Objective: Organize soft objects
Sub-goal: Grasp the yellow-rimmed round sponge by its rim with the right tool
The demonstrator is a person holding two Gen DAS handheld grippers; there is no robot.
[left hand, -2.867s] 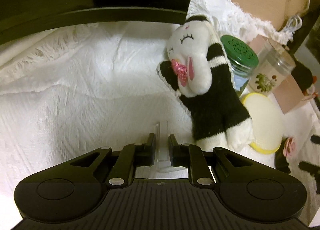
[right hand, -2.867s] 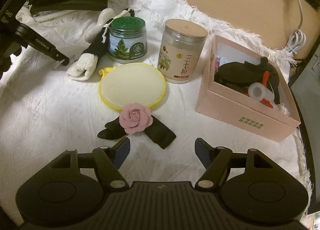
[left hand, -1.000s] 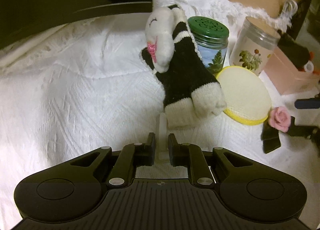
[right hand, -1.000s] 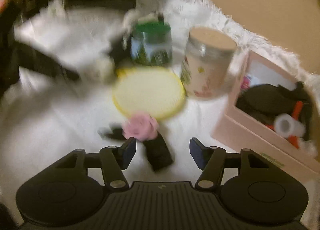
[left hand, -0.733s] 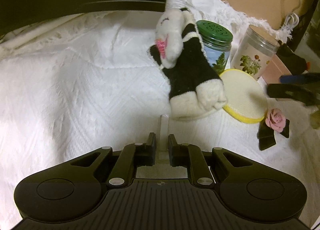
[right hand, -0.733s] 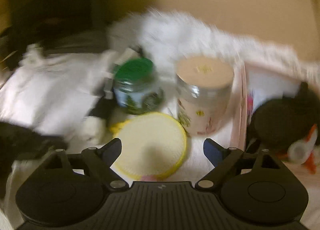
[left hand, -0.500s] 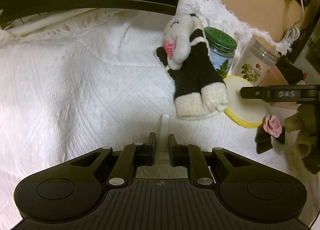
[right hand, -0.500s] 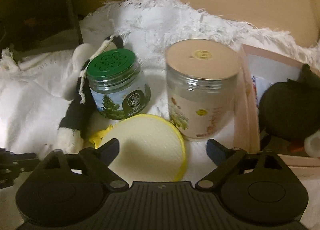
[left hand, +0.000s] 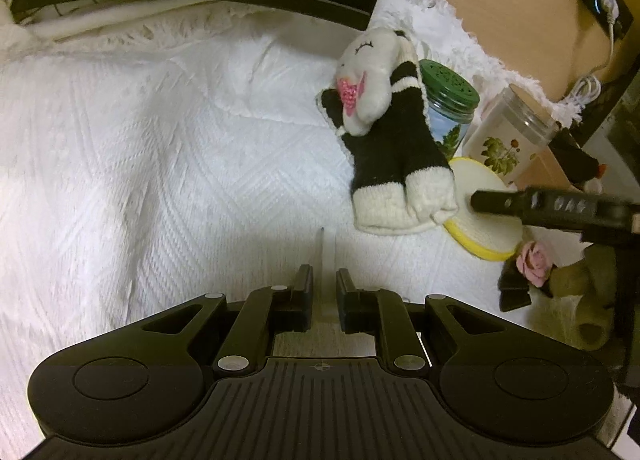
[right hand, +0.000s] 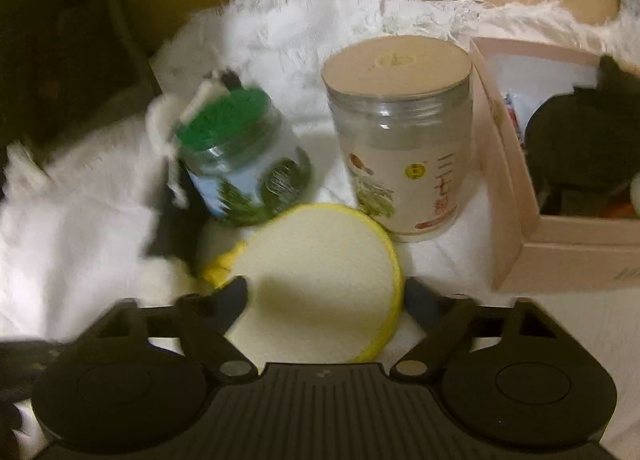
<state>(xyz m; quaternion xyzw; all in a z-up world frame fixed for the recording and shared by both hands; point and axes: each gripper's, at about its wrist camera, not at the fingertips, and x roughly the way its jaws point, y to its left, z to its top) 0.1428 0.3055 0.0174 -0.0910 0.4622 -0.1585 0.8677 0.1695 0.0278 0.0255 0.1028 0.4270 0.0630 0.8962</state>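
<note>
Left wrist view. The left hand-held gripper hangs over a white textured cloth, jaws nearly together around a thin clear strip. Ahead lies a black-and-white plush rabbit with a pink bow, leaning against a green-lidded glass jar. Beside it stands a clear jar with a flower label. The right hand-held gripper's finger reaches over a round yellow-rimmed cream pad. A pink fabric rose on a black bow lies nearby.
</note>
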